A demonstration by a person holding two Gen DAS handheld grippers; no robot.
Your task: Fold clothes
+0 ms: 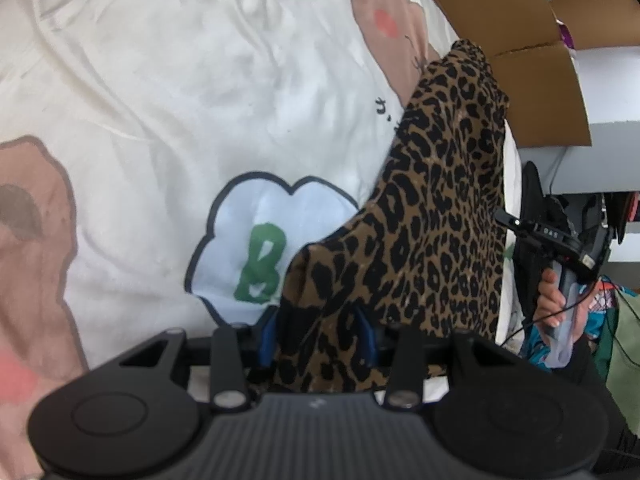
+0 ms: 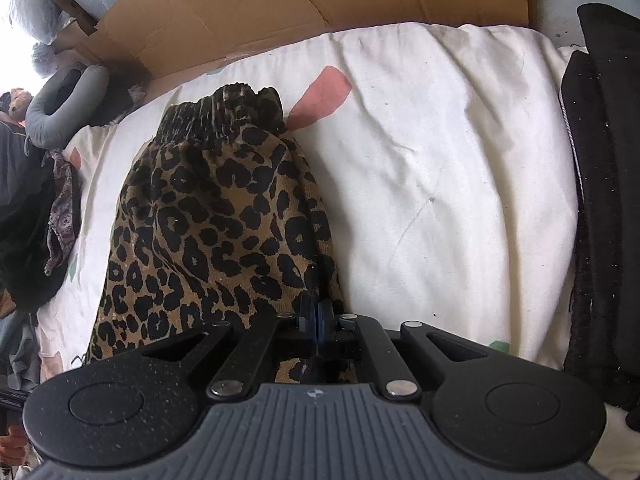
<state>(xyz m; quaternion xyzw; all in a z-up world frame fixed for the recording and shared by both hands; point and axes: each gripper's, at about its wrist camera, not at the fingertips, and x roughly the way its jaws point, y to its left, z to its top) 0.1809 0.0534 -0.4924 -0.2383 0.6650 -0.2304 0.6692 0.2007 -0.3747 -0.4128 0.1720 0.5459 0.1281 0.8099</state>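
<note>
We hold a leopard-print garment (image 1: 436,208) over the white printed bedsheet (image 1: 160,100). Our left gripper (image 1: 320,332), bottom centre of its frame, is clamped on 1 bunched edge. Our right gripper (image 2: 318,316) pinches another edge, its 2 fingers nearly together, with the elastic waistband (image 2: 220,116) toward the upper left.

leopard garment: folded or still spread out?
Not folded flat: the leopard-print garment is lifted, both grippers, left and right, pinching its near edge, elastic waistband far on the bedsheet. Layering: cannot tell.
</note>
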